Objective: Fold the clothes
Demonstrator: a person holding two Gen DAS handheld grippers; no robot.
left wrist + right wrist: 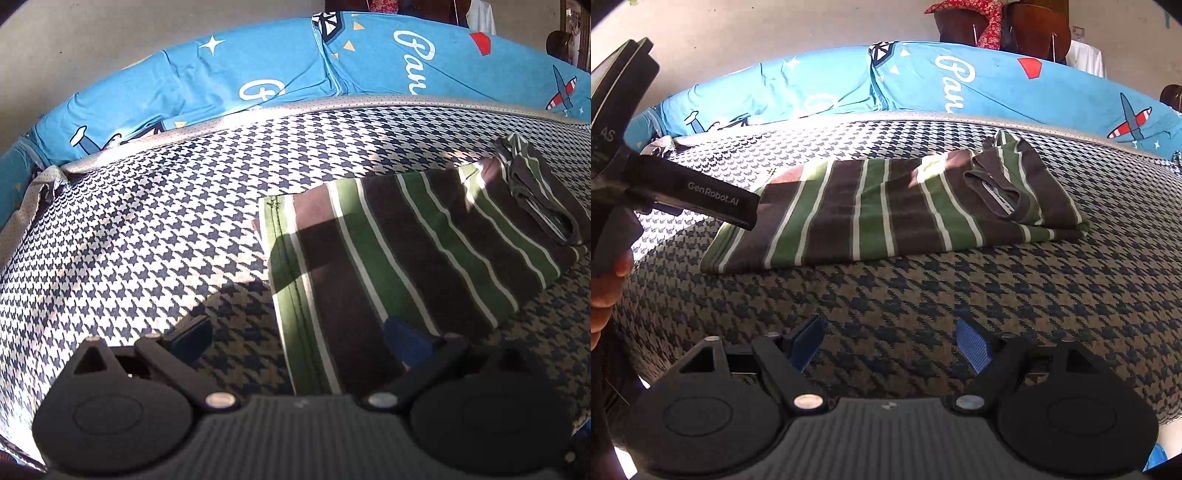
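A folded shirt [399, 251] striped in green, brown and white lies flat on the houndstooth-covered bed [129, 229], its collar [535, 199] at the far right end. My left gripper [299, 338] is open and hovers low at the shirt's near hem, its right finger [406, 341] over the cloth and its left finger [190, 336] over the bare cover. In the right wrist view the shirt [886, 210] lies well ahead of my open right gripper [891, 343], which holds nothing. The left tool's black housing [701, 199] reaches in by the shirt's left end, held by a hand [605, 295].
Blue printed pillows [280, 70] line the far edge of the bed against a pale wall. A grey mesh border [332, 105] runs along the bed's back edge. Behind it stands a wooden chair with a red cloth [990, 22]. Sunlight patches fall across the cover.
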